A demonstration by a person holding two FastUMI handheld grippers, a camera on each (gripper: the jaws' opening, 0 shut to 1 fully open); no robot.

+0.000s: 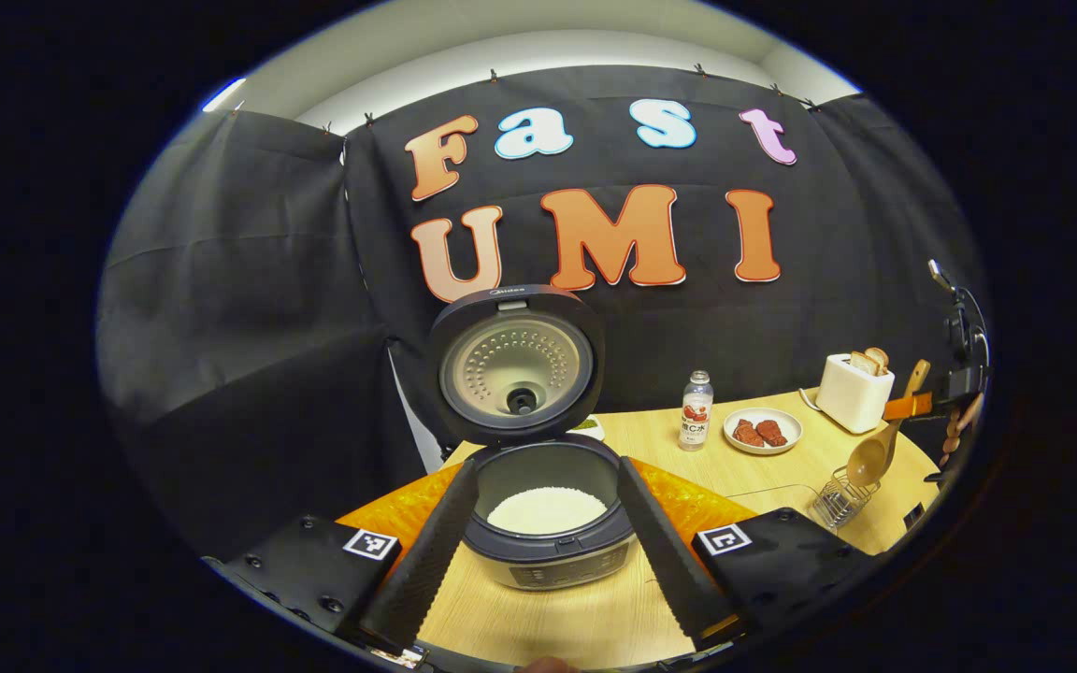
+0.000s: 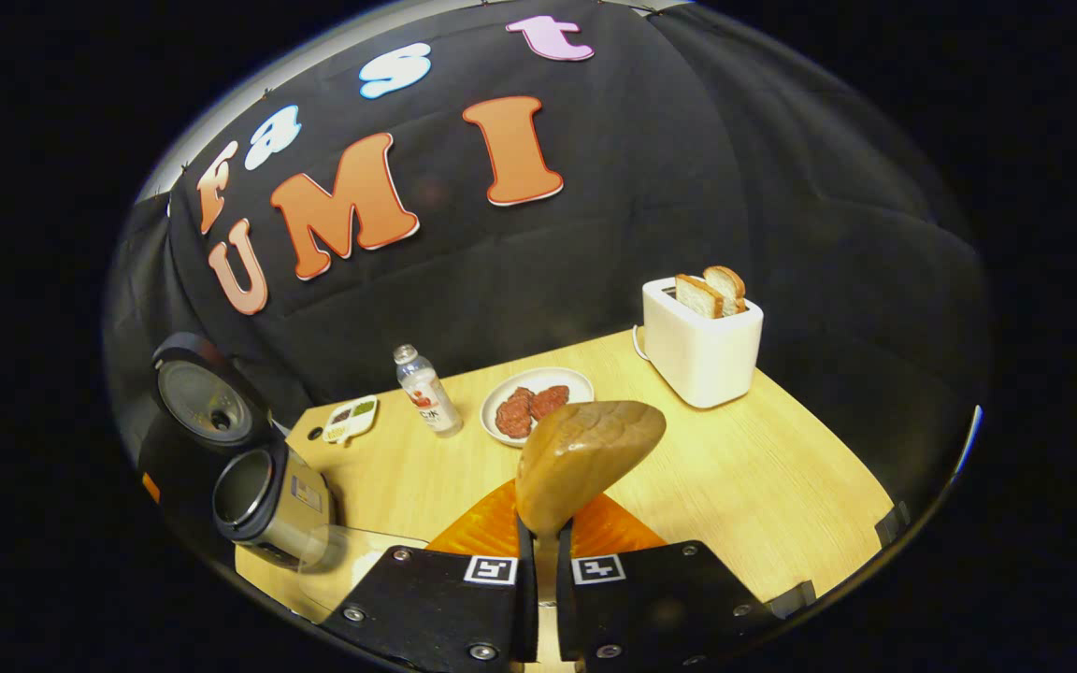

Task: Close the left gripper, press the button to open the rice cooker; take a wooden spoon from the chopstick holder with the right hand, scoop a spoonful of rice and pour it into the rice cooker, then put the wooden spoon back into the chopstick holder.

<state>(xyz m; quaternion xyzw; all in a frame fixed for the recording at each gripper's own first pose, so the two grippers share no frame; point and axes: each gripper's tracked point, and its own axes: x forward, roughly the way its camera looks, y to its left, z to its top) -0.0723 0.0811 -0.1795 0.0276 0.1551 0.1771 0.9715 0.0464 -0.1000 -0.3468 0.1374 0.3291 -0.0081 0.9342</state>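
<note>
The rice cooker (image 1: 548, 551) stands open, its lid (image 1: 515, 369) upright, with white rice (image 1: 548, 509) in the pot. My left gripper (image 1: 548, 465) is open, one finger on each side of the pot and touching nothing. At the far right, my right gripper (image 1: 912, 406) is shut on the handle of the wooden spoon (image 1: 868, 458), whose bowl hangs just above the wire chopstick holder (image 1: 840, 503). In the right gripper view, the right gripper (image 2: 544, 547) clamps the spoon's neck. The spoon bowl (image 2: 585, 453) sticks out ahead, and the cooker (image 2: 263, 500) lies far left.
On the wooden table (image 2: 763, 467) stand a white toaster (image 2: 699, 346) with bread, a plate of reddish food (image 2: 534, 404), a small bottle (image 2: 426, 391) and a little sauce dish (image 2: 350, 418). A clear container (image 2: 351, 561) sits beside the cooker. An orange mat (image 1: 389, 509) lies under the cooker.
</note>
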